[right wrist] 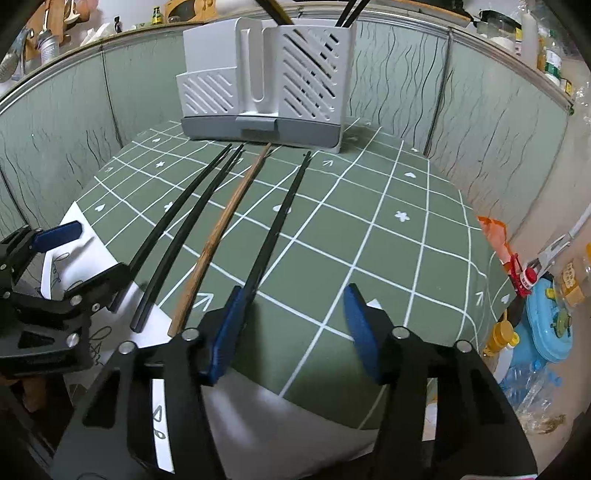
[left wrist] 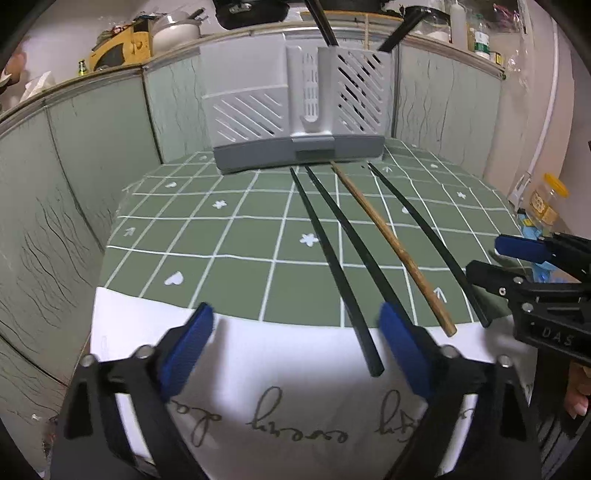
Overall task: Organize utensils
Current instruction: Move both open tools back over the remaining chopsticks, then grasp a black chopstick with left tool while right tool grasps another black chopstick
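Left gripper occupies the bottom of its frame, jaws spread wide and grasping nothing; the near end of one black chopstick lies between the blue pads without contact, over the white cloth edge. Right gripper sits at the bottom centre of its frame, jaws parted and unclenched; its left pad appears to lie against the near end of the rightmost black chopstick, the right pad standing clear of it (actual contact cannot be confirmed). Four sticks lie loose on the green grid-patterned tablecloth, fanned from the near edge toward the upper centre: three black and one brown wooden chopstick. The second black chopstick lies just beside the first. Far ends stop near the grey base of the white slatted utensil holder, which stands upright at the table's far end, upper centre, with dark utensil handles protruding from its right compartment.
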`<control>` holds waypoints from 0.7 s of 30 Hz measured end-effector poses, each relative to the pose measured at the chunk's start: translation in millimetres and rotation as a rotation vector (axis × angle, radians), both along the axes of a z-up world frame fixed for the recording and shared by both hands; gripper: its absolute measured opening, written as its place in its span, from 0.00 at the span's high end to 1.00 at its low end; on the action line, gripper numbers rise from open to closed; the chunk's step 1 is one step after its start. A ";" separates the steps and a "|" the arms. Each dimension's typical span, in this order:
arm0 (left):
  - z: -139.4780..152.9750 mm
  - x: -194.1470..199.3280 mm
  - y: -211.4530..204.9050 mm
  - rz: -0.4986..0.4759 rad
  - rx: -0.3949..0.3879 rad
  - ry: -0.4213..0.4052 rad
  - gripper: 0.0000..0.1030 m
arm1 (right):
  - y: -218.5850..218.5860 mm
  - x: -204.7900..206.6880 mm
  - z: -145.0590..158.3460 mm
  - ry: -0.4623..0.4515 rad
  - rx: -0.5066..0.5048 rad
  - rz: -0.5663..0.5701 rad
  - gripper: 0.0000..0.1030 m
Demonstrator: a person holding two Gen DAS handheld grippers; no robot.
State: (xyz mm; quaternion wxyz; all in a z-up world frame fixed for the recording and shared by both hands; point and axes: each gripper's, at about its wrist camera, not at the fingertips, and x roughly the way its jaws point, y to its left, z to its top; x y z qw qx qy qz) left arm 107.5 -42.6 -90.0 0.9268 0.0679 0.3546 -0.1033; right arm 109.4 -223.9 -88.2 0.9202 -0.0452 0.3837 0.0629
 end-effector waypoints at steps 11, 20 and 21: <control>-5.6 6.4 -7.7 -0.044 -0.008 0.025 0.42 | 13.1 1.6 -3.0 -0.004 0.026 0.065 0.62; -5.1 9.3 -10.3 -0.053 -0.018 0.019 0.63 | 19.6 10.7 -9.3 -0.009 -0.016 0.029 0.77; -5.3 9.3 -9.1 -0.053 -0.027 0.020 0.64 | 17.6 11.8 -8.9 -0.007 -0.015 0.013 0.80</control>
